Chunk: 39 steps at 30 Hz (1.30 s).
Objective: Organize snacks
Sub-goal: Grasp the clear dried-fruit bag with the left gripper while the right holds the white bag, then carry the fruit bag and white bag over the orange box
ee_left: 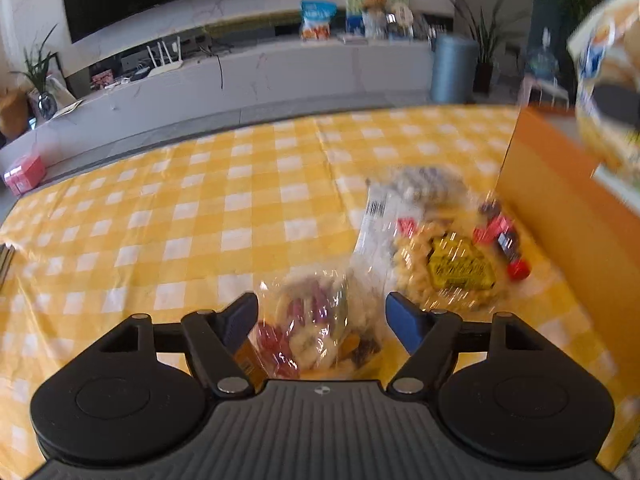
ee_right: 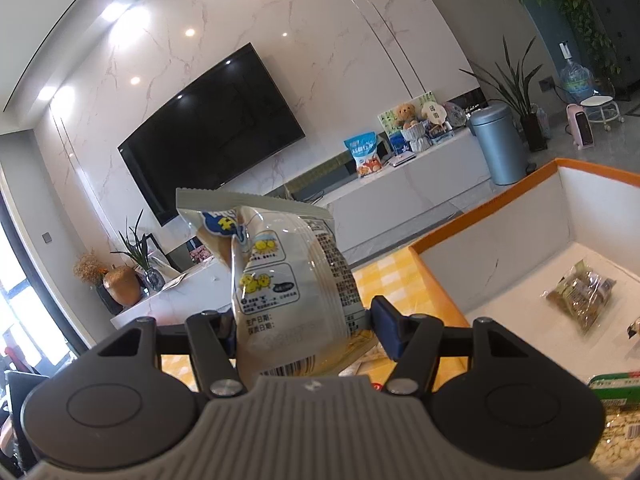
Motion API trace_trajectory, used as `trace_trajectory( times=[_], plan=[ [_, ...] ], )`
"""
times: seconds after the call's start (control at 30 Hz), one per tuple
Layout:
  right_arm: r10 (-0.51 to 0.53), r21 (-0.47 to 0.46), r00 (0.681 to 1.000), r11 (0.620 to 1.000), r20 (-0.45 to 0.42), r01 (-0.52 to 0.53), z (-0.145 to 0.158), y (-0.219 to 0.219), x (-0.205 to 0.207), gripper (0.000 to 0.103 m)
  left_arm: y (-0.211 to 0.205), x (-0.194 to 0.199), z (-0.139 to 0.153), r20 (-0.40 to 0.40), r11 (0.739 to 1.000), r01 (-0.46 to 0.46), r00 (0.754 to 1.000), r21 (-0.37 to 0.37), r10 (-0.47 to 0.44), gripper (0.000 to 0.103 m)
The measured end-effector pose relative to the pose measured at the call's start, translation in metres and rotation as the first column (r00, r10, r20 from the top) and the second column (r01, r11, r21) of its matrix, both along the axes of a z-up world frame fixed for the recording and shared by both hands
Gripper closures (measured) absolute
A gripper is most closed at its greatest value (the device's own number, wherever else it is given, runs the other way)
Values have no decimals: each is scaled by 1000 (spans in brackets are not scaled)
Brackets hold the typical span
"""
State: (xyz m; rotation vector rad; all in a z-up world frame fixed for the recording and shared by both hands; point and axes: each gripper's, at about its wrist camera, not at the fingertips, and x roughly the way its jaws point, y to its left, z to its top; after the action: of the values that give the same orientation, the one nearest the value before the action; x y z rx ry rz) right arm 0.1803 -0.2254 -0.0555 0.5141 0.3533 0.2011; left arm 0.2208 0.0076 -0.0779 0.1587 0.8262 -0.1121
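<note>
**Two wrist views: one claw over loose snacks, one claw lifting a packet**

Two cameras record the same table from different heights. Left wrist view: the left claw is spread wide, its blue-padded fingers standing apart with nothing pinched. A clear bag of mixed sweets lies on the yellow checked tablecloth directly between and just below the fingers; whether they touch it cannot be told. Just beyond lies a clear bag of pale puffed snacks with a yellow label, and beside it a small dark bottle with a red cap. A grey packet lies farther back, blurred. The orange outer wall of a box rises at the right. At the upper right edge a blurred yellow-and-white packet hangs in the air.

Right wrist view: the right claw is pressed onto that white snack packet, pinching its lower part; the packet stands upright above the fingers, held clear of the table. Only this view shows the inside of the box, white within and orange at the rim, lying to the right of the claw. On its floor rest a greenish-brown snack bag and, nearer the camera, a green-topped bag of pale seeds. A television hangs on the marble wall behind.
</note>
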Motion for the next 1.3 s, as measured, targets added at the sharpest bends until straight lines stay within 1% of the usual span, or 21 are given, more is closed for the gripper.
trace_trajectory(
  times=[0.07, 0.13, 0.2, 0.3, 0.4, 0.5, 0.6, 0.63, 0.67, 0.7, 0.77, 0.83, 0.9, 0.93, 1.03, 1.13, 1.23, 1.3],
  plan=[
    [2, -7, 1000, 1000, -3, -2, -1, 2, 1, 42, -10, 2, -7, 6, 997, 29, 1000, 74, -29, 9],
    [3, -8, 1000, 1000, -8, -3, -2, 3, 3, 42, -22, 8, -15, 3, 987, 38, 999, 157, -39, 7],
    [2, -8, 1000, 1000, -14, -2, -3, 2, 5, 42, -27, 13, -22, 5, 978, 29, 1000, 205, -31, 4],
    [-6, -4, 1000, 1000, -21, 6, -5, 1, 5, 42, -28, 21, -27, 0, 978, 17, 1000, 209, -18, 2],
    [-13, 7, 999, 1000, -29, 13, -4, 0, 8, 42, -22, 26, -29, -3, 981, -8, 1000, 192, 8, 2],
    [-15, 8, 999, 1000, -35, 16, -5, 3, 9, 42, -25, 31, -34, -11, 971, 10, 1000, 240, -8, 1],
    [-15, -1, 999, 1000, -42, 15, -4, 8, 11, 42, -30, 34, -42, -30, 955, 53, 998, 293, -46, 0],
    [-15, -5, 999, 1000, -44, 15, -4, 8, 12, 42, -30, 33, -44, -18, 949, 63, 998, 308, -61, 0],
    [-16, -8, 999, 1000, -47, 16, -4, 9, 13, 42, -29, 32, -44, -18, 950, 70, 998, 304, -67, 0],
    [-17, -10, 999, 1000, -49, 17, -4, 9, 13, 42, -27, 31, -44, -23, 953, 70, 998, 295, -67, 1],
    [-21, -11, 998, 1000, -51, 20, -4, 9, 14, 42, -23, 29, -43, -15, 953, 49, 999, 298, -47, 9],
    [-24, -12, 998, 1000, -53, 24, -3, 10, 15, 42, -22, 28, -43, -23, 945, 46, 999, 324, -41, 12],
    [-21, -14, 998, 1000, -54, 20, -3, 12, 16, 42, -25, 22, -41, -8, 933, 41, 999, 359, -41, 21],
    [-17, -19, 998, 1000, -53, 16, -3, 13, 16, 42, -26, 19, -40, 3, 931, 38, 999, 363, -41, 21],
    [-16, -38, 999, 999, -44, 14, -2, 15, 16, 42, -24, 13, -33, 5, 953, 27, 1000, 303, -30, 21],
    [-19, -26, 999, 999, -37, 18, -2, 12, 14, 42, -20, 8, -25, 13, 966, -21, 1000, 257, 18, 22],
    [-21, -9, 999, 1000, -31, 20, -2, 9, 13, 42, -9, -1, -7, 6, 987, -106, 994, 120, 106, 23],
    [-24, -6, 999, 1000, -25, 24, -1, 7, 11, 43, -5, -11, 7, 35, 992, -120, 992, 45, 119, 24]
  ],
)
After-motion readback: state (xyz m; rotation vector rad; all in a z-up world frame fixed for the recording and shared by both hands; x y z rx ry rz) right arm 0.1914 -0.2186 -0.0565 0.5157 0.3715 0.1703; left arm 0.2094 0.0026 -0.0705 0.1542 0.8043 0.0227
